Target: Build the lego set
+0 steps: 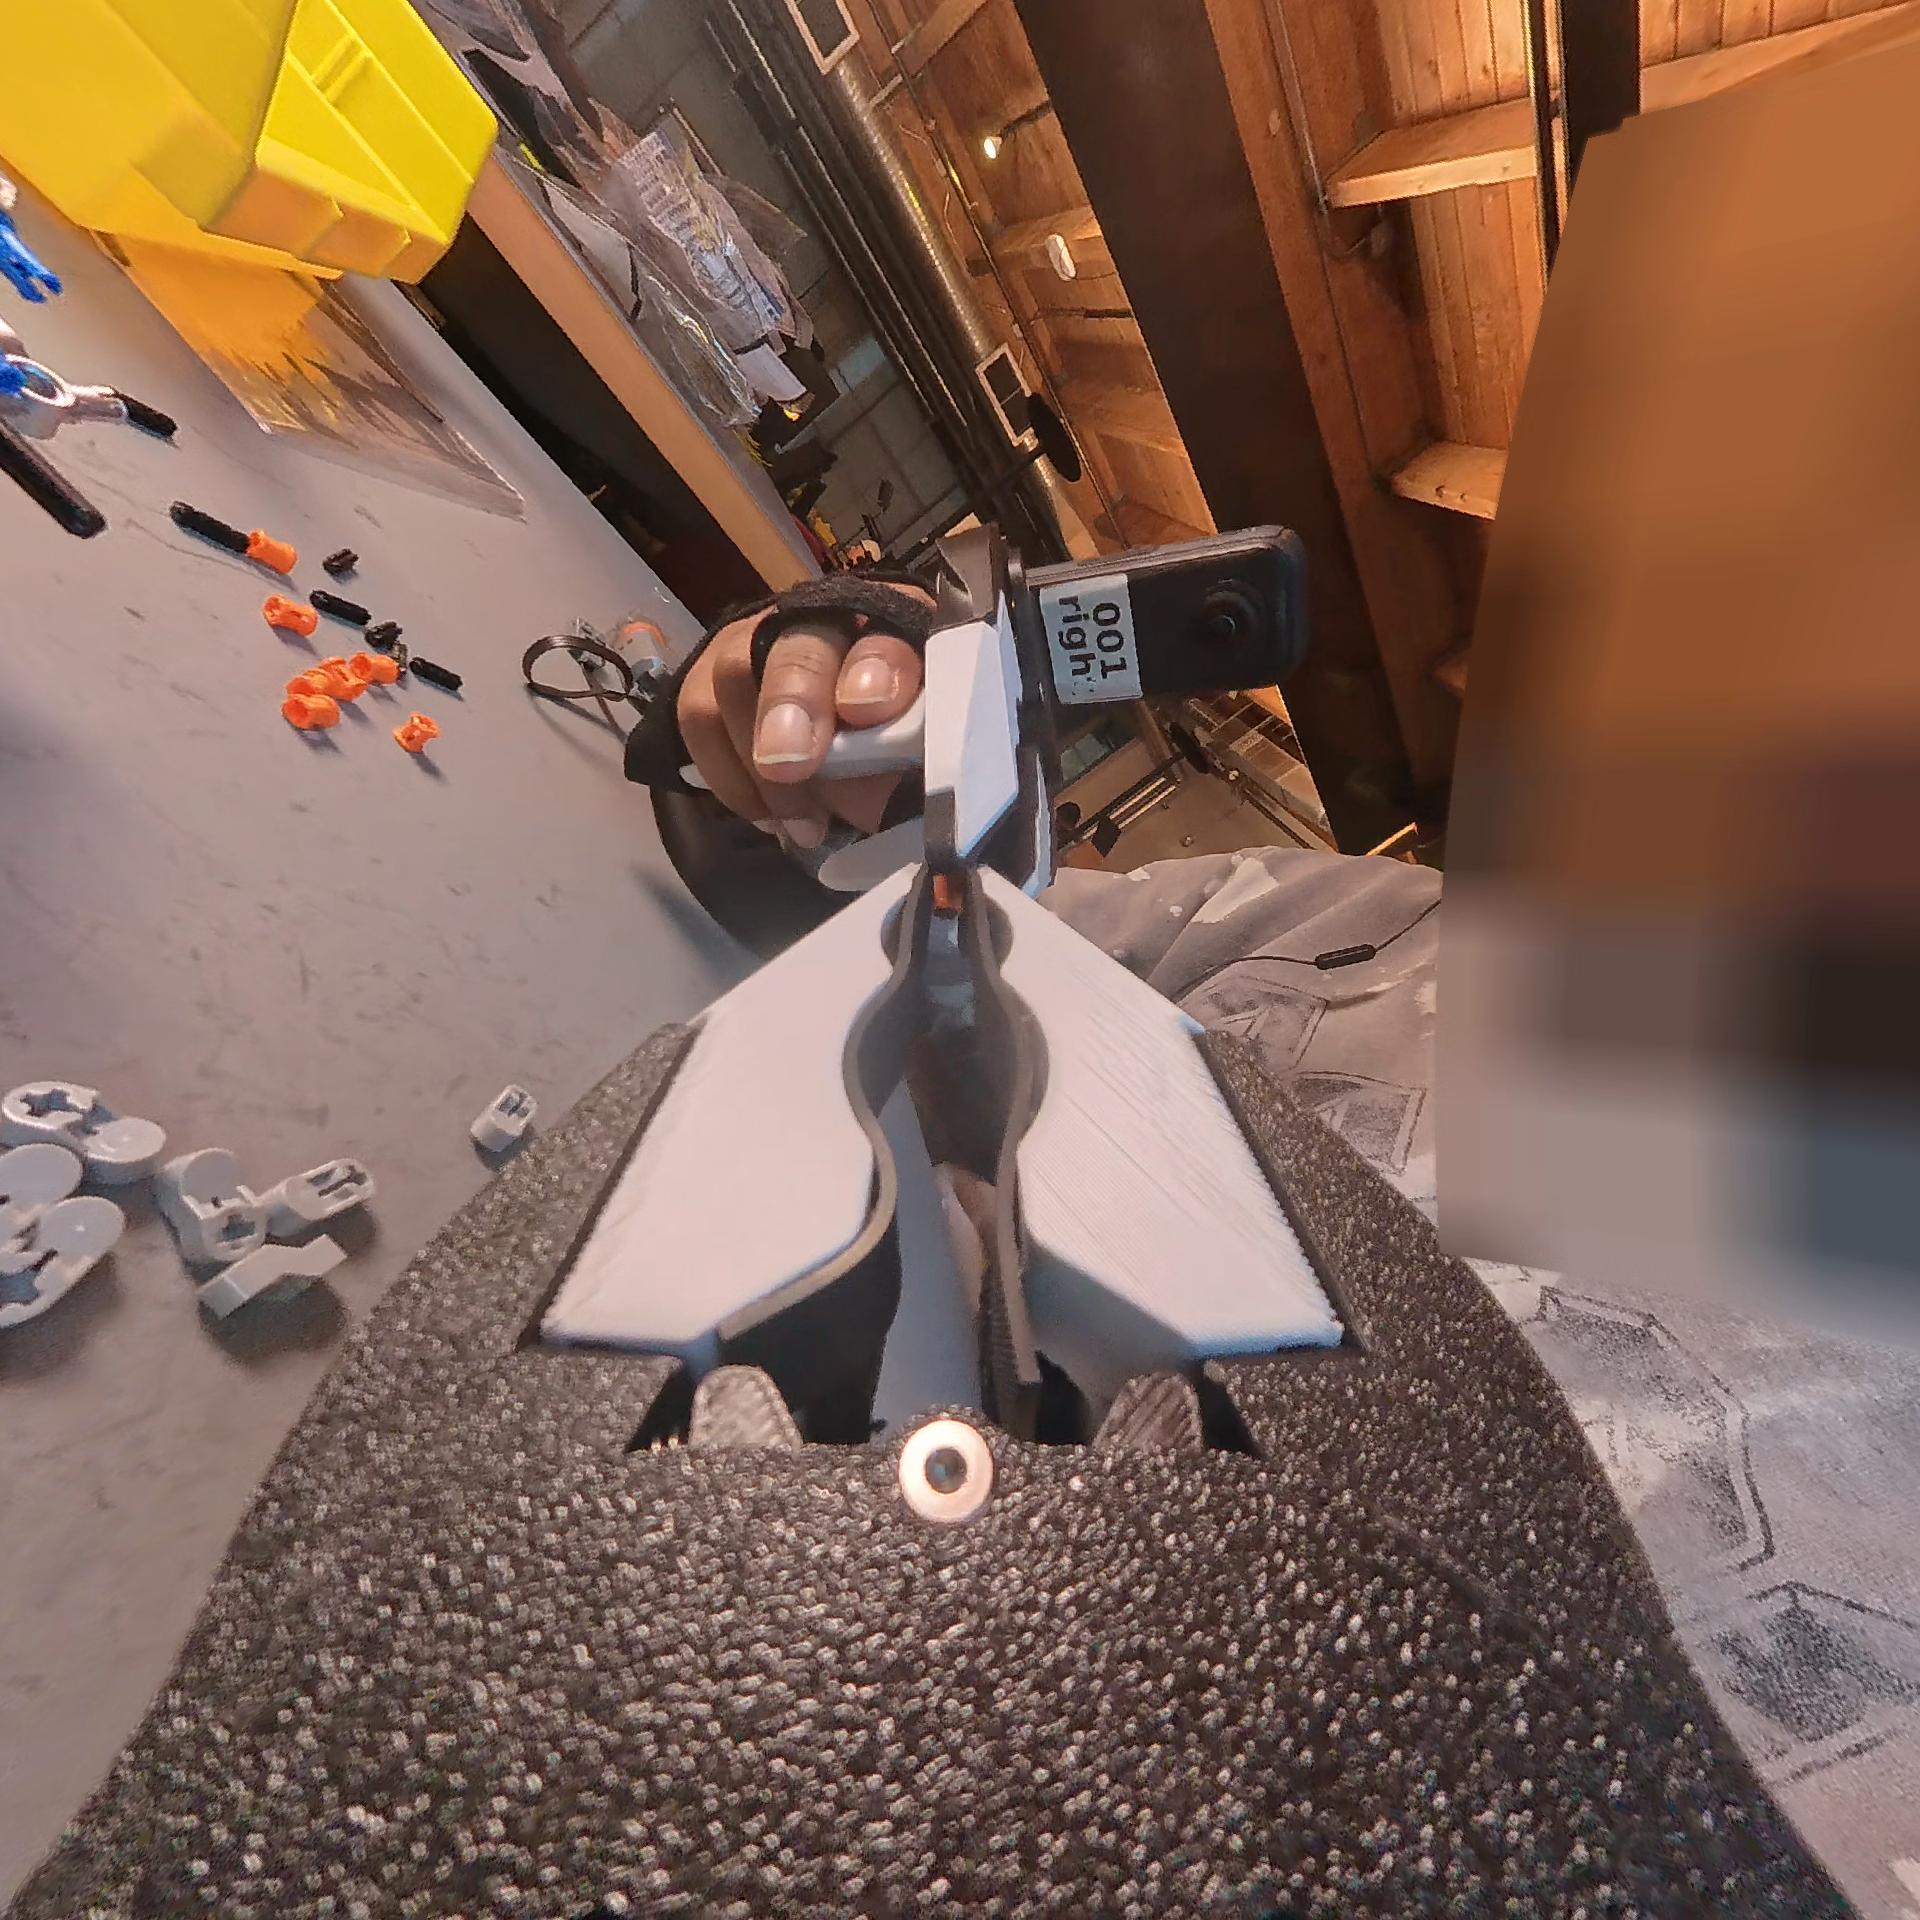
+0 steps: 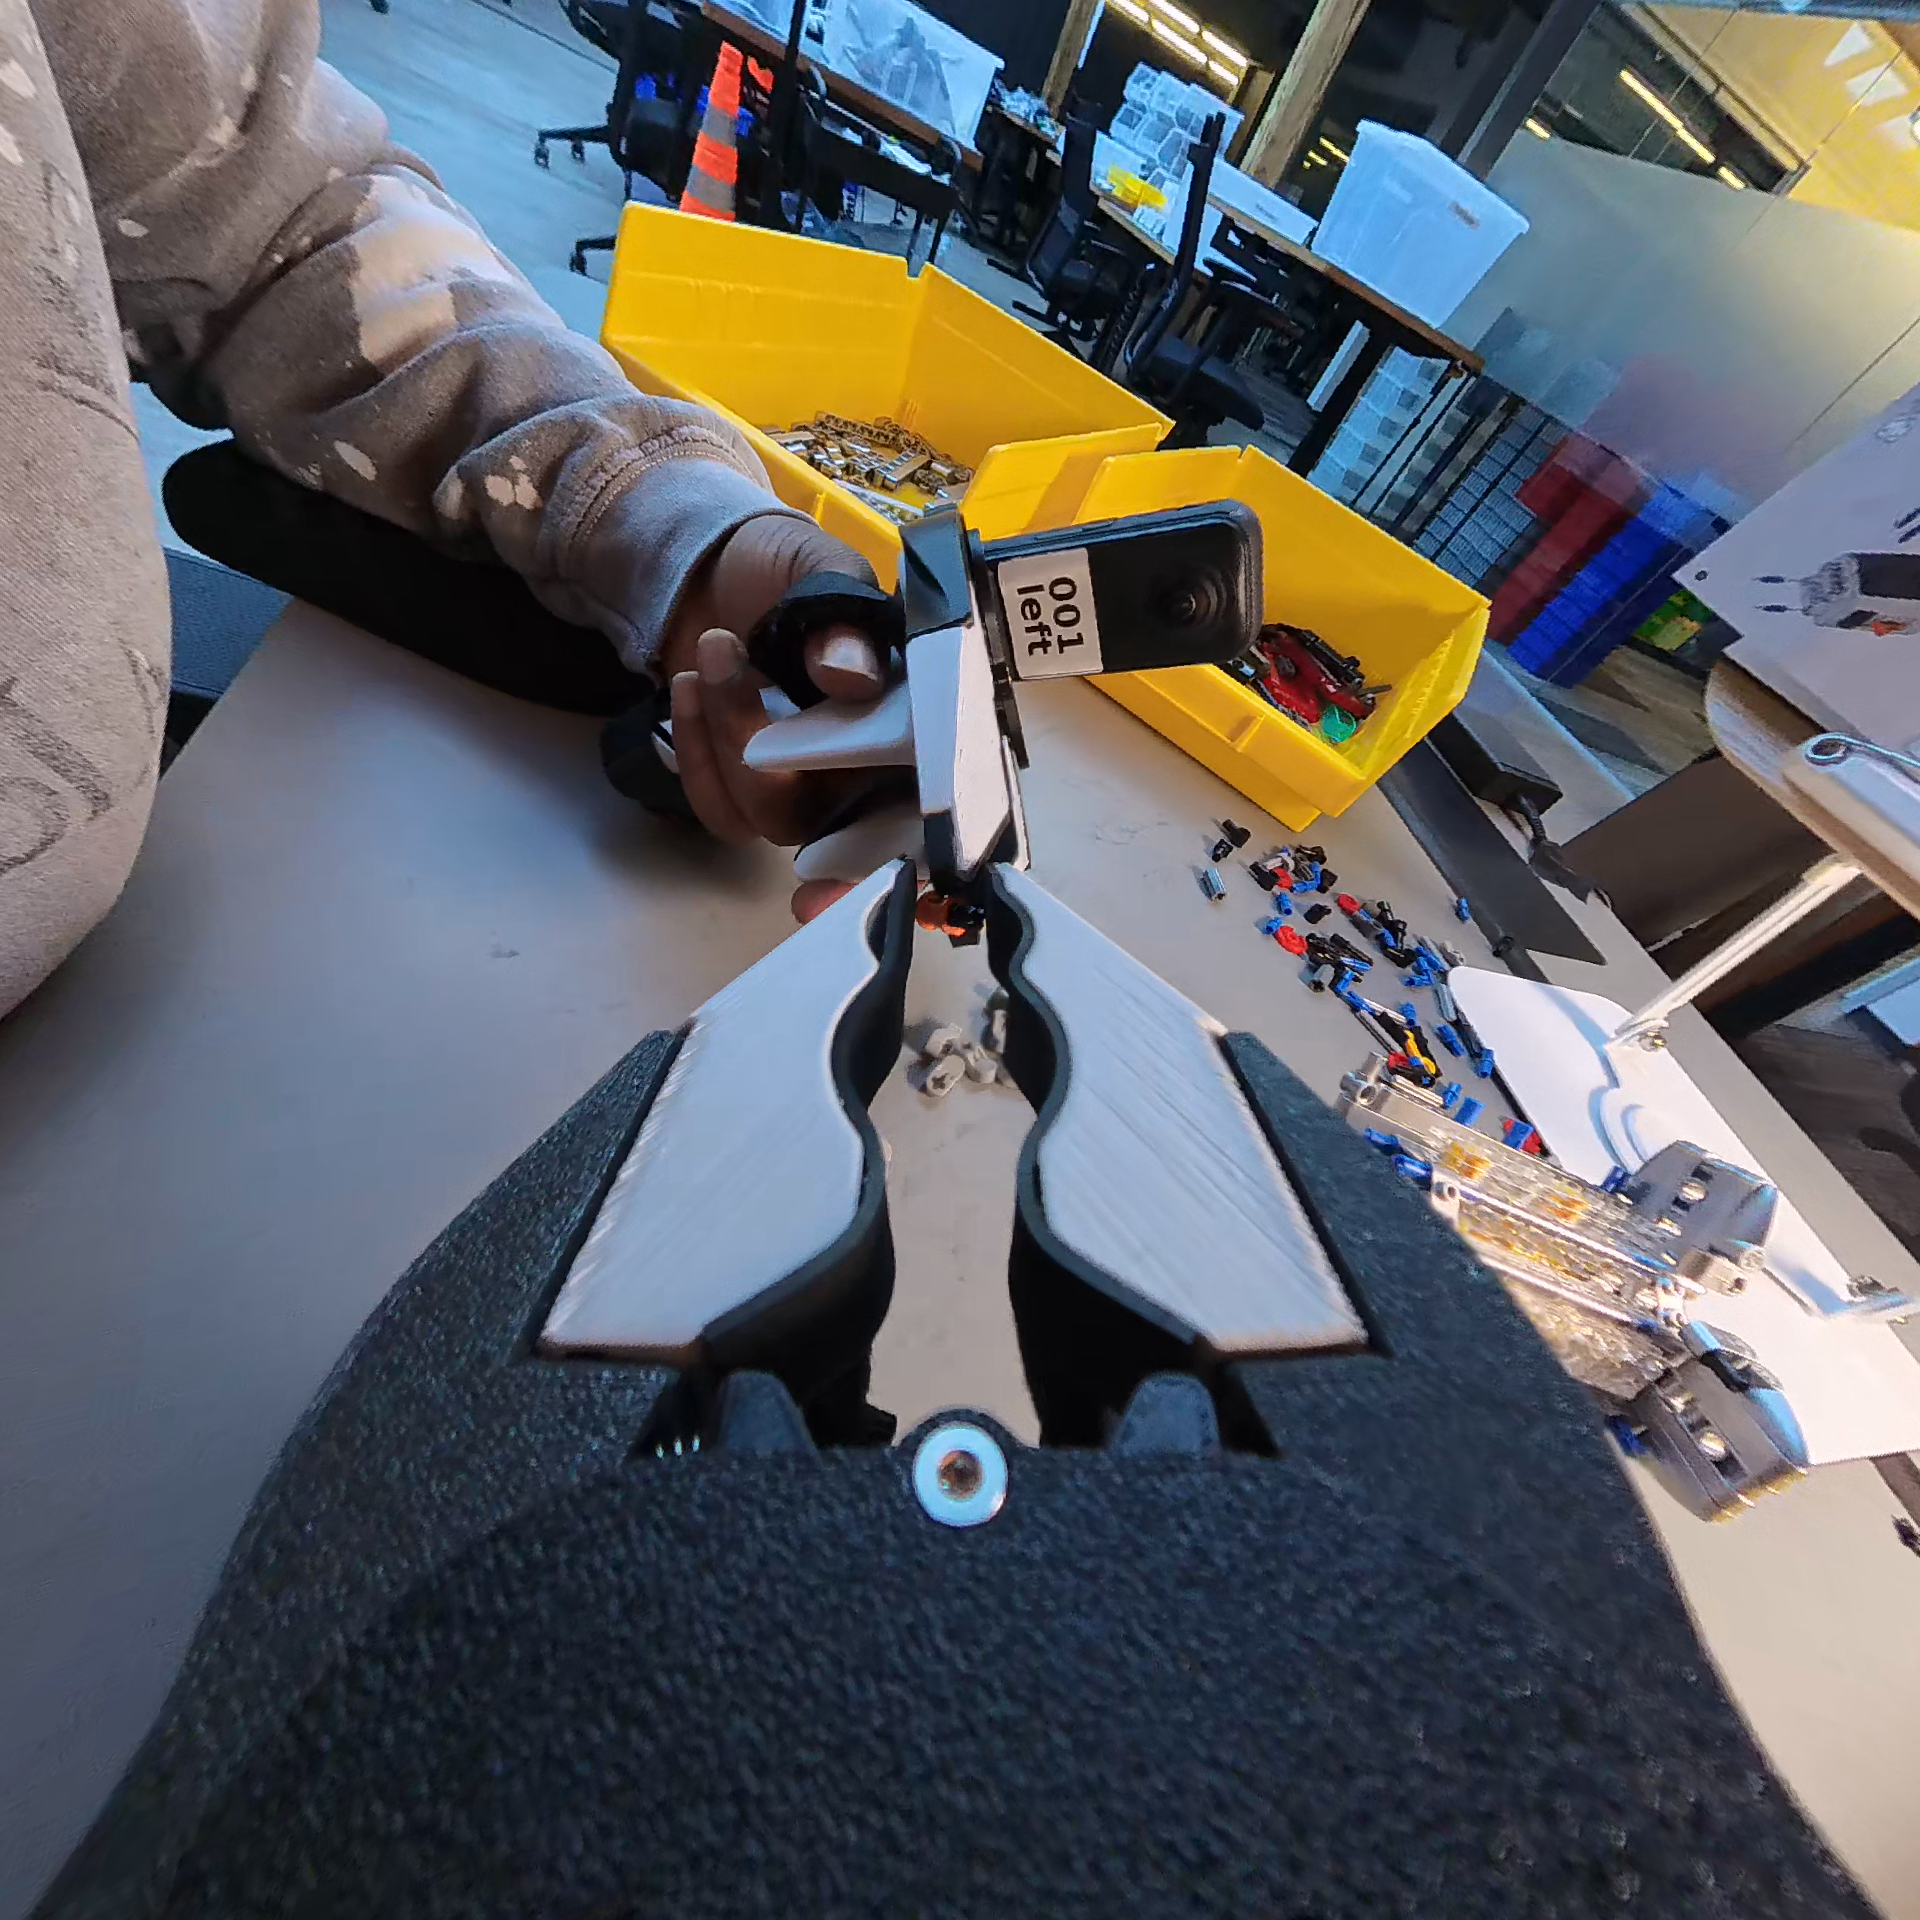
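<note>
- Holding both claws tip to tip above the grey table [image 1: 312,935], I meet them over a small orange connector [image 1: 943,889] with a black pin [image 2: 968,918] stuck in it.
- My left gripper [image 1: 943,904] has its jaws drawn narrow, pinching the orange connector at their very tips.
- My right gripper [image 2: 951,914] stands a little wider; the orange-and-black piece sits between its tips, but whether they press on it I cannot tell.
- In the left wrist view, my right hand [image 1: 790,707] squeezes the grey trigger of the far claw, under its black camera [image 1: 1174,623].
- Loose orange connectors [image 1: 332,675] and black pins [image 1: 338,605] lie scattered on the table, well apart from the claws.
- Grey joint pieces [image 1: 239,1205] lie near the left claw's side.
- Two yellow bins [image 2: 883,343] stand beyond the claws, one with tan parts, one with red and black parts.
- A part-built grey model [image 2: 1558,1226] rests on a white sheet [image 2: 1538,1029] to the right, beside blue and black pins [image 2: 1340,935].
</note>
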A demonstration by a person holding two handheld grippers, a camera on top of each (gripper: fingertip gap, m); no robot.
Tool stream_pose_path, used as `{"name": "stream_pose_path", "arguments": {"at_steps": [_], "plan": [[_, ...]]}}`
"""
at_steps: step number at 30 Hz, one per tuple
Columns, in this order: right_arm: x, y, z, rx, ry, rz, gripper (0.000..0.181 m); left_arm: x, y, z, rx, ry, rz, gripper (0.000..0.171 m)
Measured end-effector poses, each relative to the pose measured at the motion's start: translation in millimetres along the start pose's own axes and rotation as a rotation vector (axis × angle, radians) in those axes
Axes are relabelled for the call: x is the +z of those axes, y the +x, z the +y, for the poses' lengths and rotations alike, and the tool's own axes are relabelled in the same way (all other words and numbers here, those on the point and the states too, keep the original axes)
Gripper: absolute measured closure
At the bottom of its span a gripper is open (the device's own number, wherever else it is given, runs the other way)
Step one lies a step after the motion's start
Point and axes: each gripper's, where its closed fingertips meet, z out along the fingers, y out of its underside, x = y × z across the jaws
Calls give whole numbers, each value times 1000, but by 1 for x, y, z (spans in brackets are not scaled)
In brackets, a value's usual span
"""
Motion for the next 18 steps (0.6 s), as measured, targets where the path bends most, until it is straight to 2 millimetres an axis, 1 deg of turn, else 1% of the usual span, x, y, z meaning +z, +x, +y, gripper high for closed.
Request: {"name": "stream_pose_path", "arguments": {"at_steps": [3, 4, 6, 8, 9, 11, 13, 16, 18], "plan": [[1, 5, -2, -23, 1, 49, 168, -1, 0, -3, -1, 24, -3, 169], [1, 10, 1, -40, -16, 78, 166, -1, 0, -4, 0, 30, -1, 171], [1, 14, 5, -77, -45, 113, 165, -1, 2, -7, -6, 49, 7, 171], [2, 11, 8, -71, -62, 90, 165, -1, 0, -7, 7, 51, -20, 171], [1, 13, 9, -64, -62, 99, 165, -2, -3, -8, 15, 56, -41, 171], [-3, 19, 7, -44, -56, 112, 165, -8, -13, -11, 55, 58, -123, 171], [-8, 23, 13, 1, -80, 91, 165, -14, -27, -10, 141, 13, -247, 171], [-12, 26, 34, 35, -178, 64, 163, -23, -38, -9, 299, -68, -409, 171], [-10, 19, 48, 63, -241, 17, 163, -33, -50, -6, 427, -154, -547, 171]]}}
